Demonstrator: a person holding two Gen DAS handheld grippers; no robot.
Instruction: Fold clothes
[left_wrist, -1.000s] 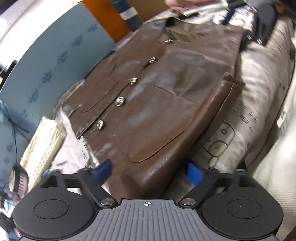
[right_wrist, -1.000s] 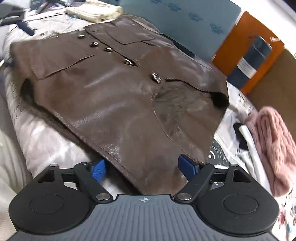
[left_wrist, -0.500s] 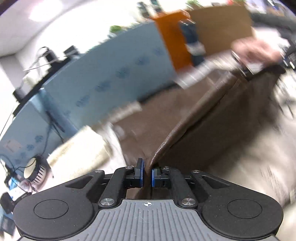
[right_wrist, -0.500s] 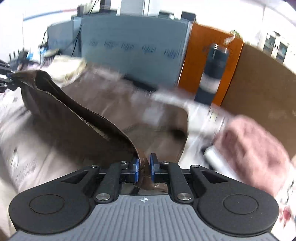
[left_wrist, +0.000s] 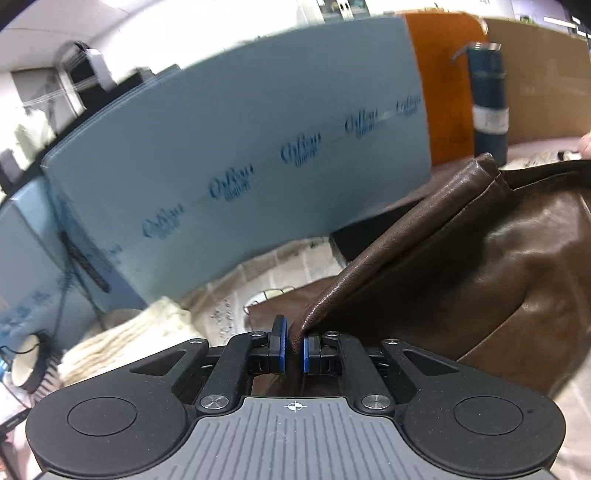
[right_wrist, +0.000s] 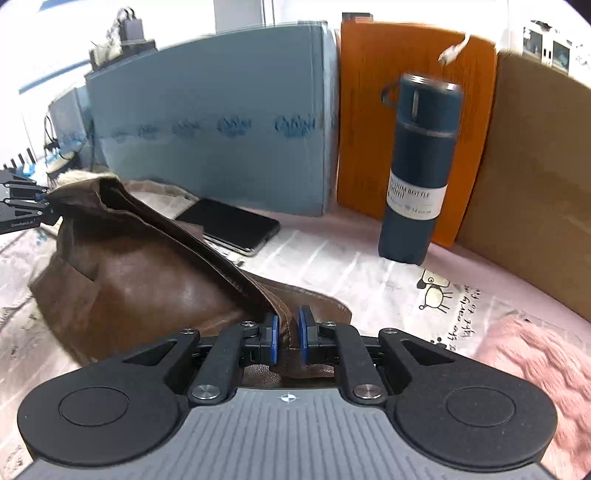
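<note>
A brown leather vest (left_wrist: 480, 266) is lifted along one edge, its near side raised over the rest. My left gripper (left_wrist: 293, 345) is shut on the vest's edge at one end. My right gripper (right_wrist: 287, 338) is shut on the vest (right_wrist: 140, 280) at the other end. The held edge runs taut between them as a raised ridge. The left gripper also shows at the far left of the right wrist view (right_wrist: 22, 208). The vest's buttons and front are hidden under the raised side.
A blue foam board (left_wrist: 240, 155) stands behind the table. A dark blue bottle (right_wrist: 417, 177) stands before an orange board (right_wrist: 369, 122) and cardboard. A black phone (right_wrist: 236, 225) lies by the vest. A pink knit (right_wrist: 535, 365) lies right, a cream knit (left_wrist: 122, 339) left.
A second ago both grippers were open over the flat vest. They closed on its near edge and have lifted it up and toward the far side.
</note>
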